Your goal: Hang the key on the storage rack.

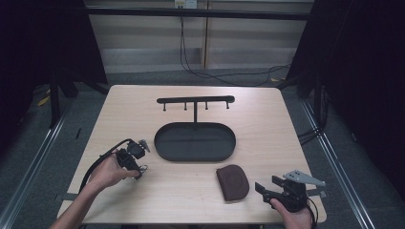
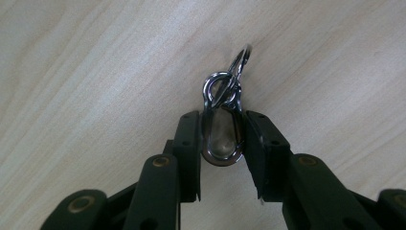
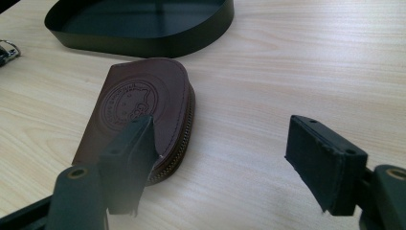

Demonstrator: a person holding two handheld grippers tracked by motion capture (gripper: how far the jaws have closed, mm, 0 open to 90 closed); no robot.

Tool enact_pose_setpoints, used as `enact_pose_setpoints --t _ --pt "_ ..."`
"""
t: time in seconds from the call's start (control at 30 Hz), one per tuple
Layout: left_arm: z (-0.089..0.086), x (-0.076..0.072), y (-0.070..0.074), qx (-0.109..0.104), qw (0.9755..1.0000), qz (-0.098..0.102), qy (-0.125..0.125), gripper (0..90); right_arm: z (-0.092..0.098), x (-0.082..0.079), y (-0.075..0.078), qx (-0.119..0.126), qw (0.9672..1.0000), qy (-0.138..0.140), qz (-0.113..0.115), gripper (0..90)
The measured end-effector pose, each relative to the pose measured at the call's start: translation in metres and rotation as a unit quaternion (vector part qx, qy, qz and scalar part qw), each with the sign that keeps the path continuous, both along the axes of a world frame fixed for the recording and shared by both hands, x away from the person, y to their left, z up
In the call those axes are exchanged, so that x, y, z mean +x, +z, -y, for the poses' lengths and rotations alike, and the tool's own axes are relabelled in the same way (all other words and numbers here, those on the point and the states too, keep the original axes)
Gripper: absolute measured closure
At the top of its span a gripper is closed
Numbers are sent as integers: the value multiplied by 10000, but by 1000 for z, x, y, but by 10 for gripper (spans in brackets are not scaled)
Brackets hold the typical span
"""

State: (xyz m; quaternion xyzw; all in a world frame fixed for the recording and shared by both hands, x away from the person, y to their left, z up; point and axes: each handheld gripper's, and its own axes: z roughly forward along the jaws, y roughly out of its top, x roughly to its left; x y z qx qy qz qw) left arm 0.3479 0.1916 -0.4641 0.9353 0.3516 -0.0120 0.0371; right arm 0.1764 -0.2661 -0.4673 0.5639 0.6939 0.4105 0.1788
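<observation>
left hand-held gripper [image 2: 221, 139] pinching the metal clasp [image 2: 222, 129] on the counter [image 2: 95, 72], right hand-held gripper [image 3: 230, 163] spread by pouch [image 3: 139, 105]; next: lift clasp straight up.

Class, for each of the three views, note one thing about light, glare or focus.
High view: the table is lit, its surroundings dark. Left gripper view: bright glints on the metal clip, sharp between the left gripper pads. Right gripper view: the brown pouch is crisp, the near jaws softer.
</observation>
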Motion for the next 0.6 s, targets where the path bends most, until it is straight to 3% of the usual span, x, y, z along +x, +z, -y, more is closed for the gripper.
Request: enact_pose_setpoints --t 0.07,0.13,0.6 --pt "-2 2 0 -115 9999 -107 61 679 0 1 0 20 10000 -1 -9 256" --pt "-5 4 0 -94 9998 -156 37 679 1 1 0 25 10000 -5 -12 256" --pt "-17 5 14 -317 9992 -163 155 680 1 1 0 22 10000 -26 -11 255"
